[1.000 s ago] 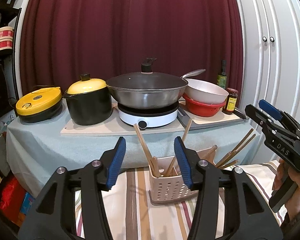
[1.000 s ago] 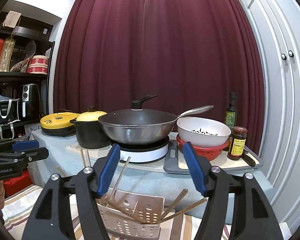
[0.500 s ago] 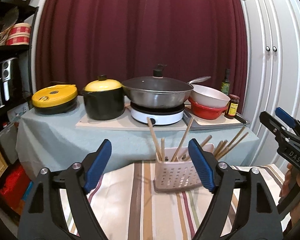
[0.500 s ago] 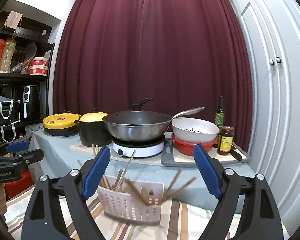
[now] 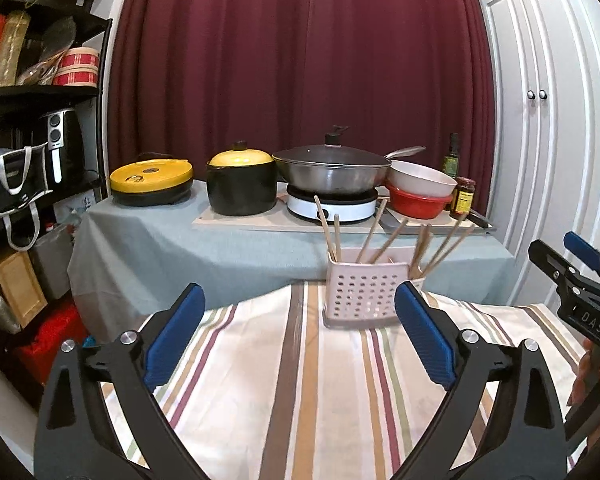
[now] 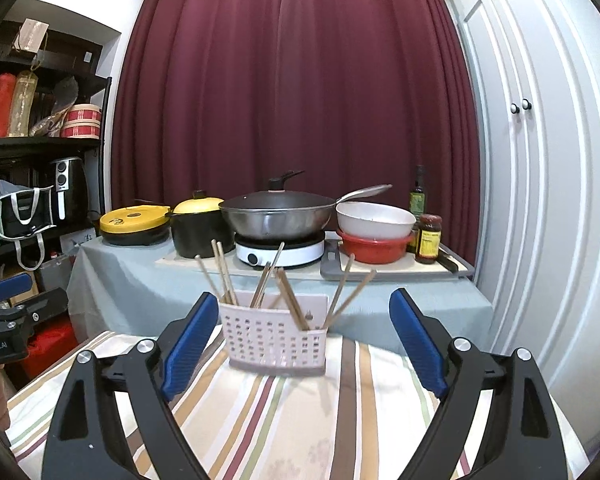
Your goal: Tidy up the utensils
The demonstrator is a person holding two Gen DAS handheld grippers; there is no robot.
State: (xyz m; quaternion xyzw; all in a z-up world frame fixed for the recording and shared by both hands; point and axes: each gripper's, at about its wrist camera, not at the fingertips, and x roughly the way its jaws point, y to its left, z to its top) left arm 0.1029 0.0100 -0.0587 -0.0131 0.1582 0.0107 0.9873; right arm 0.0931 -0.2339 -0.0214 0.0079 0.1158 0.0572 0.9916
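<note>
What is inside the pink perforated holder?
Wooden chopsticks stand leaning in the holder; its wall hides their lower ends and the bottom.

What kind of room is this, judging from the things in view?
Probably a home kitchen or cooking corner. A lidded wok sits on a white portable cooktop, a black pot with a yellow lid stands beside it, and a perforated holder full of chopsticks stands on the striped cloth.
</note>
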